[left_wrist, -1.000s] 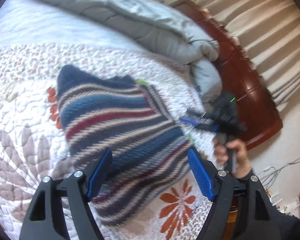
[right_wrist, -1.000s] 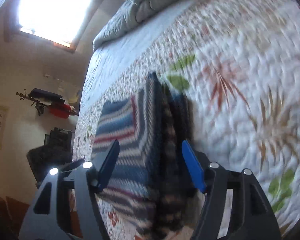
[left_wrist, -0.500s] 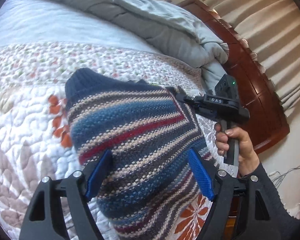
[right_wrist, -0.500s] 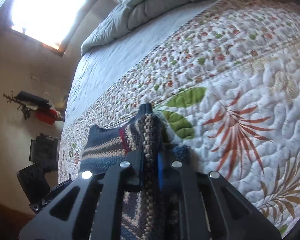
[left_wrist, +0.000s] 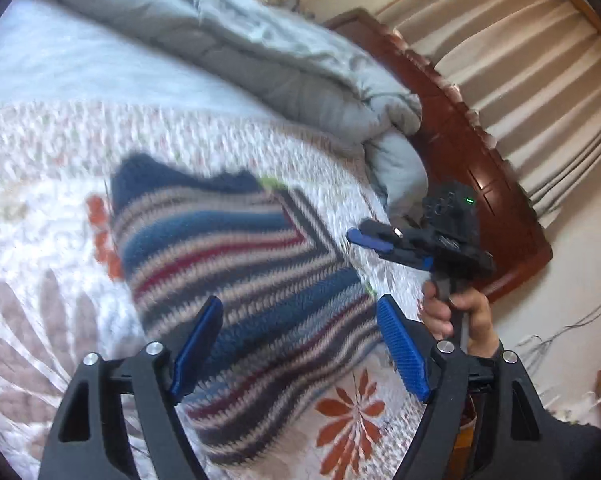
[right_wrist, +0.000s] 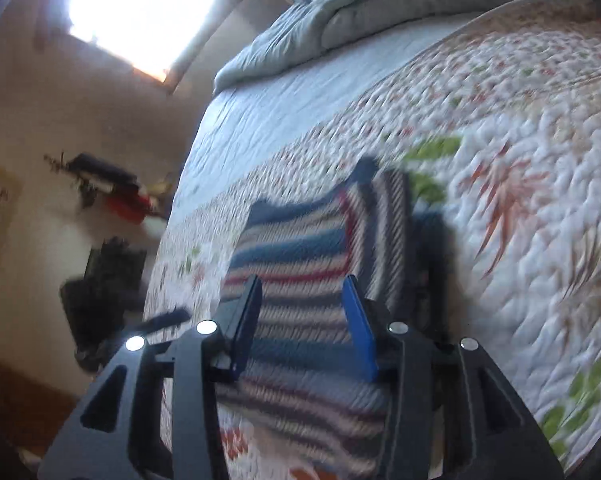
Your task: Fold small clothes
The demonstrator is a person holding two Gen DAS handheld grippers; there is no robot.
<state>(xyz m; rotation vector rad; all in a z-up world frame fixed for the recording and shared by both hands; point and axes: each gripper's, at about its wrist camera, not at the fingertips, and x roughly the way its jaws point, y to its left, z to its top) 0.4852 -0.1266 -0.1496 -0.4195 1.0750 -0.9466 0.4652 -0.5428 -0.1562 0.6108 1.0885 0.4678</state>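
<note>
Sweater [left_wrist: 236, 276], knitted in blue, red, grey and cream stripes with a navy edge, lies on the bed's quilt [left_wrist: 40, 208], one part folded over so its stripes run crosswise. My left gripper [left_wrist: 300, 344] hangs released above its near end, nothing between the pads. My right gripper [left_wrist: 370, 240], held in a hand [left_wrist: 458, 316], is opening just off the sweater's far corner, empty. Duvet [left_wrist: 260, 64], grey and rumpled, is heaped beyond on a pale sheet. A dark wooden bed frame [left_wrist: 480, 168] borders it, curtains [left_wrist: 520, 60] behind; a bright window [right_wrist: 140, 8] shows opposite.
</note>
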